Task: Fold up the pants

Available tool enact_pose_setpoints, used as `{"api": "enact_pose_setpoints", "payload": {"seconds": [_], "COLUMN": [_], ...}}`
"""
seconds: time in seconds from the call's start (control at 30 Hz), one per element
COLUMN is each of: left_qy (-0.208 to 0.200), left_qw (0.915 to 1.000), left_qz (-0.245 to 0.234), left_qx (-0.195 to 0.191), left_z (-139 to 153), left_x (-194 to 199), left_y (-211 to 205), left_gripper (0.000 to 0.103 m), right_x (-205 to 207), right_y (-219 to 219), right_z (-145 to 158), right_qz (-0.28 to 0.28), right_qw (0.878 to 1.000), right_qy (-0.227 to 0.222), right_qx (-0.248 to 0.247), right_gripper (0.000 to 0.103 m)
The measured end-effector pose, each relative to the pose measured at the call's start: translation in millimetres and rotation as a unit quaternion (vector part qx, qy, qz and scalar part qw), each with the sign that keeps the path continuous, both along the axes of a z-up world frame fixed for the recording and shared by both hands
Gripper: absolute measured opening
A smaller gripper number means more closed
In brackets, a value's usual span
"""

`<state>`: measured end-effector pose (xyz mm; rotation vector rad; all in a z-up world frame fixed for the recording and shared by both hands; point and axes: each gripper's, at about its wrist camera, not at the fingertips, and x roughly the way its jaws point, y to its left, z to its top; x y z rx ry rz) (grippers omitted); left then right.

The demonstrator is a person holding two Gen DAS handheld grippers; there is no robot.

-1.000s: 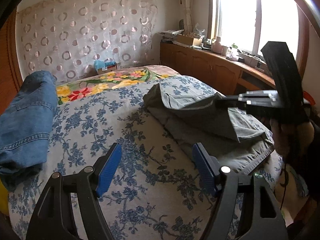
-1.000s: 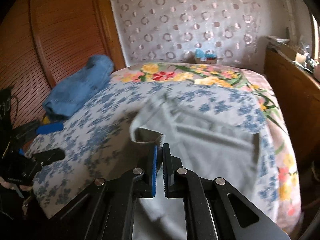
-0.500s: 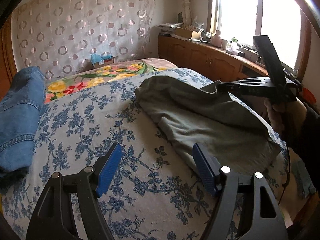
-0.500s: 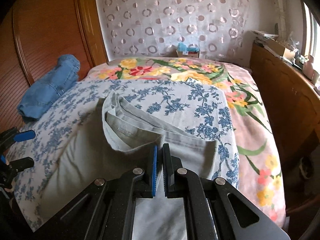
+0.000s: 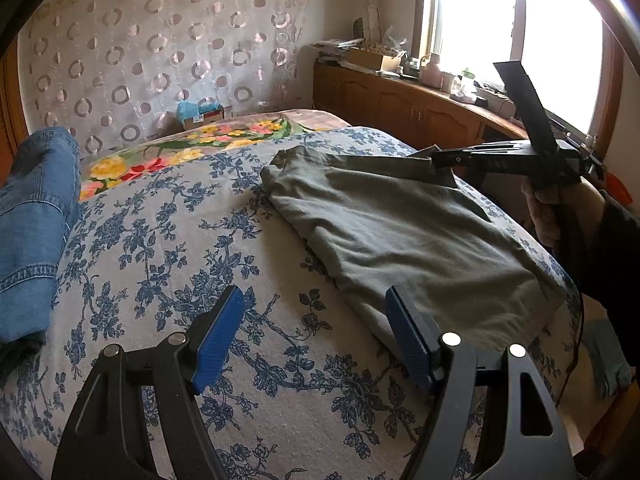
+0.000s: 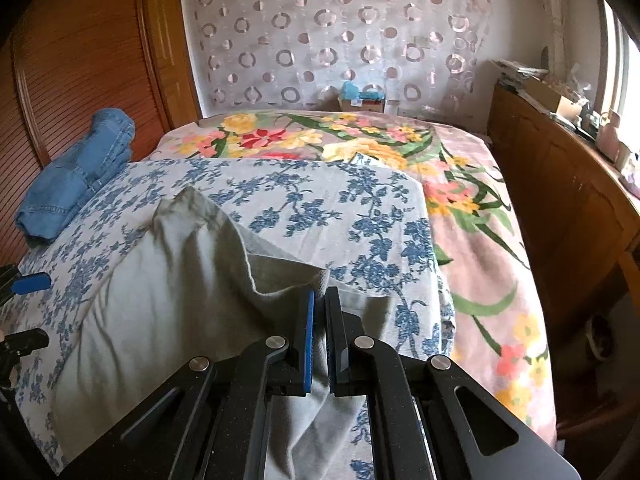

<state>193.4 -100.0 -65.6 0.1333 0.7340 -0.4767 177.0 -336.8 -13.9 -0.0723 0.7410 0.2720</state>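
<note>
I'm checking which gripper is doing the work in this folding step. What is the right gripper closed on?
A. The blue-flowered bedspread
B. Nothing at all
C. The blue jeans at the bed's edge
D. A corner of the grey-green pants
D: in the right wrist view the right gripper has its blue pads pinched on a raised corner of the grey-green pants, while the blue jeans lie untouched at the far edge.

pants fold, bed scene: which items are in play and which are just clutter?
In play:
- grey-green cotton pants, spread on the blue-floral bedsheet
- right gripper, shut on a pants edge
- left gripper, open, empty

Clutter:
- folded blue denim jeans
- small cardboard box at the headboard
- items on the wooden cabinet
</note>
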Motion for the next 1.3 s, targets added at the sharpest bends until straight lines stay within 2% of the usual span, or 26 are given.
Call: {"api": "enact_pose_setpoints", "payload": {"seconds": [0.87,0.9,1.07,1.3], "left_qy": [0.004,0.004,0.005,0.006], "left_qw": [1.0000,1.0000,1.0000,0.9999], "left_qz": [0.004,0.004,0.002,-0.005], "left_qx": [-0.003,-0.004,-0.004,-0.008], "left_z": [-4.7,-4.8,-4.3,-2.5], "left_x": [2.4,2.3,-0.9,-6.5], "left_y": [2.9,2.9,1.3,-2.7], "left_gripper": [0.074,0.074,0.074,0.074], "right_x": [14.4,14.5,7.4,-16.2], "right_y": [-11.9,-11.4,-14.8,-13.2], "right_z": [-0.8,-0.7,1.1,1.1], "right_qz": [-0.033,-0.032,-0.056,-0.040], "right_qw": [0.999,0.999,0.998,0.999], "right_qy": [-0.004,-0.003,-0.012,0.004], "right_qx": [-0.007,-0.009,-0.037,-0.009], "right_gripper": [0.005,0.006,0.025,0.026]}}
